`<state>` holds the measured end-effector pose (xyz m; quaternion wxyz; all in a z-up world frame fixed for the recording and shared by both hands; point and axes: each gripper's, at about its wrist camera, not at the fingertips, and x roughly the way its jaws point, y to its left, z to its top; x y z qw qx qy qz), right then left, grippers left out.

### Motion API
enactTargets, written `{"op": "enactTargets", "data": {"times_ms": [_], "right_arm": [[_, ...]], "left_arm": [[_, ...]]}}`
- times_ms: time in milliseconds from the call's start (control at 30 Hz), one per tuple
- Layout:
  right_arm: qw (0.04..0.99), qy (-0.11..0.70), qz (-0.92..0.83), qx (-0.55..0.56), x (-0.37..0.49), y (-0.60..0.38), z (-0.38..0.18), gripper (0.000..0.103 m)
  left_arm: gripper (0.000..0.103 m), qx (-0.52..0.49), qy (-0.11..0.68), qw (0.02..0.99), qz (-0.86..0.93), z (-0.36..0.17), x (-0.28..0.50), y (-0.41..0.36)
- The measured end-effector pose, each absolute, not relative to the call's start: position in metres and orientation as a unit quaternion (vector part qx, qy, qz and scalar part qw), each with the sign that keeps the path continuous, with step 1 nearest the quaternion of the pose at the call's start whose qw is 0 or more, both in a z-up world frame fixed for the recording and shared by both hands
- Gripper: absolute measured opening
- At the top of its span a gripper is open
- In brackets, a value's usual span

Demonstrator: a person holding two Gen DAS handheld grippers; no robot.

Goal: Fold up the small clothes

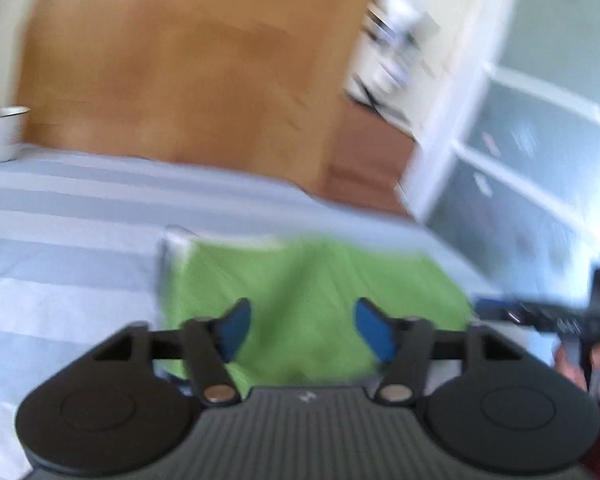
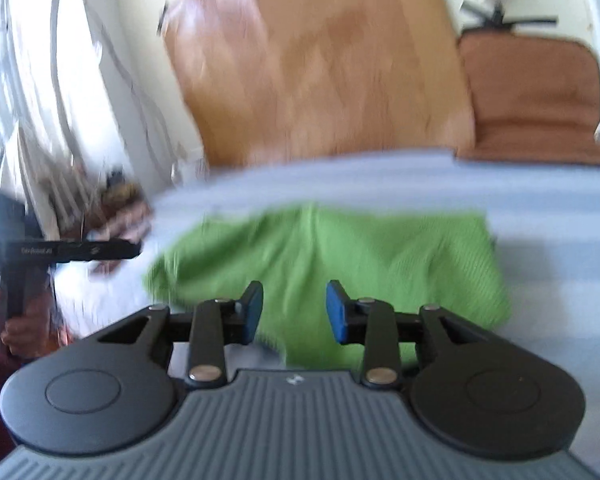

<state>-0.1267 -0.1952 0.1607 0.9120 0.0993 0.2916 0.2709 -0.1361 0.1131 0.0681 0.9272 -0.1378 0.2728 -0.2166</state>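
Observation:
A bright green garment [image 1: 300, 276] lies folded flat on a bedcover [image 1: 72, 208] striped pale blue and white. My left gripper [image 1: 302, 322] hovers over the garment's near edge with its blue pads [image 1: 236, 326] well apart and nothing pinched between them. In the right wrist view the same green garment [image 2: 340, 252] spreads ahead. My right gripper [image 2: 294, 304] stands open above the garment's near edge, its pads [image 2: 338, 312] clear of the cloth. Both views are blurred.
A wooden floor [image 1: 180, 60] runs beyond the bed. A white cabinet [image 1: 520, 140] with glass panes stands on the right, a white pot [image 1: 0, 132] at the far left. A brown mat [image 2: 532, 100] and pale curtains [image 2: 40, 80] show in the right wrist view. A hand [image 2: 24, 324] grips the other gripper's handle.

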Motion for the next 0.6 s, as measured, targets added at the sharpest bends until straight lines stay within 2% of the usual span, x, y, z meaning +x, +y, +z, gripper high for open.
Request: {"op": "enactTargets", "data": {"times_ms": [100, 200, 267, 333, 367, 400, 500, 600], "right_arm": [[0.925, 0.274, 0.242, 0.106, -0.102, -0.185, 0.167, 0.038], [0.931, 0.274, 0.22, 0.095, -0.072, -0.16, 0.155, 0.039], [0.925, 0.282, 0.229, 0.114, -0.051, -0.151, 0.143, 0.037], [0.921, 0.291, 0.227, 0.121, -0.035, -0.138, 0.131, 0.037], [0.922, 0.294, 0.222, 0.118, -0.034, -0.136, 0.125, 0.034], [0.922, 0.301, 0.215, 0.116, -0.029, -0.132, 0.118, 0.032], [0.898, 0.358, 0.209, 0.146, -0.018, -0.127, 0.089, 0.03], [0.897, 0.352, 0.22, 0.148, -0.028, -0.129, 0.091, 0.029]], "left_arm": [[0.074, -0.189, 0.298, 0.924, -0.145, 0.062, -0.11, 0.142], [0.089, -0.235, 0.334, 0.9, -0.151, 0.041, -0.088, 0.153], [0.088, -0.255, 0.352, 0.886, -0.16, 0.027, -0.08, 0.154], [0.058, -0.262, 0.363, 0.879, -0.166, 0.018, -0.074, 0.152], [0.024, -0.259, 0.373, 0.874, -0.175, 0.014, -0.07, 0.149], [0.01, -0.254, 0.38, 0.872, -0.175, 0.01, -0.071, 0.148], [0.01, -0.221, 0.38, 0.885, -0.155, 0.011, -0.065, 0.149], [0.01, -0.22, 0.38, 0.886, -0.148, 0.009, -0.057, 0.159]]}}
